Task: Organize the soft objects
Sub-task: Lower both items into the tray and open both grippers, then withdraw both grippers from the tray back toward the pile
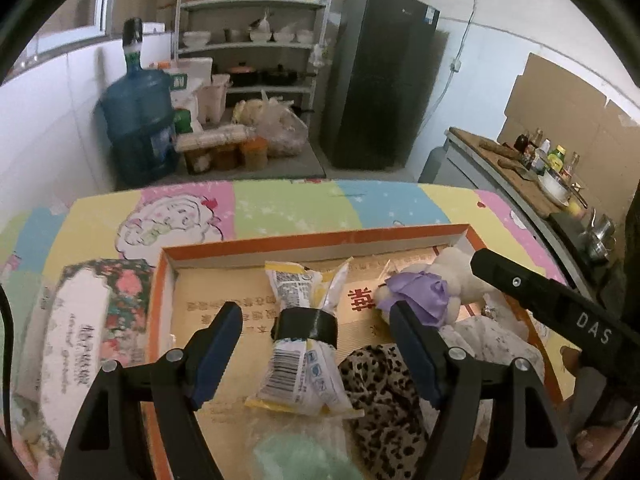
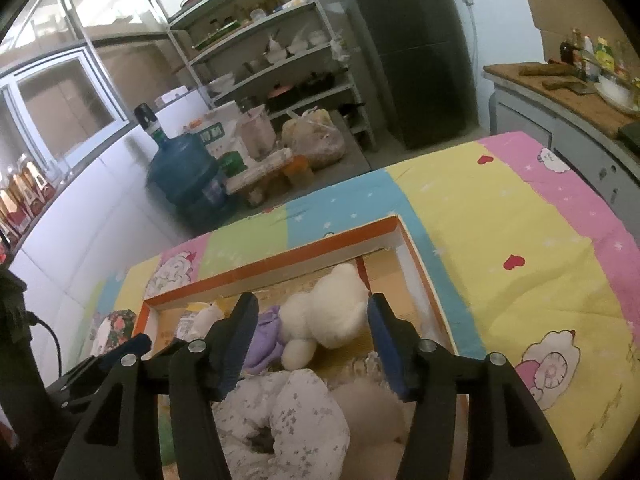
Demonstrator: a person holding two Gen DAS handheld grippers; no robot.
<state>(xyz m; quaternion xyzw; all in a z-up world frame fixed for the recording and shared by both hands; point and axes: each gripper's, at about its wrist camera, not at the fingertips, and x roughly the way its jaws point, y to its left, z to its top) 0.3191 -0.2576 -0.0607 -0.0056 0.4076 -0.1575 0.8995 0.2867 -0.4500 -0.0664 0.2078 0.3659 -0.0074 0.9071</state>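
An orange-rimmed cardboard box lies on the table and holds soft things. In the left wrist view my left gripper is open over a plastic packet bound with black tape, with a leopard-print cloth and a green bagged item near it. A white plush bear with a purple dress lies at the box's right. In the right wrist view my right gripper is open and empty above the bear, a floral white cloth and a beige soft item. The box's rim shows beyond.
A floral tissue pack lies left of the box on the colourful table cover. Beyond the table stand a blue water jug, shelves, a dark fridge and a counter with bottles.
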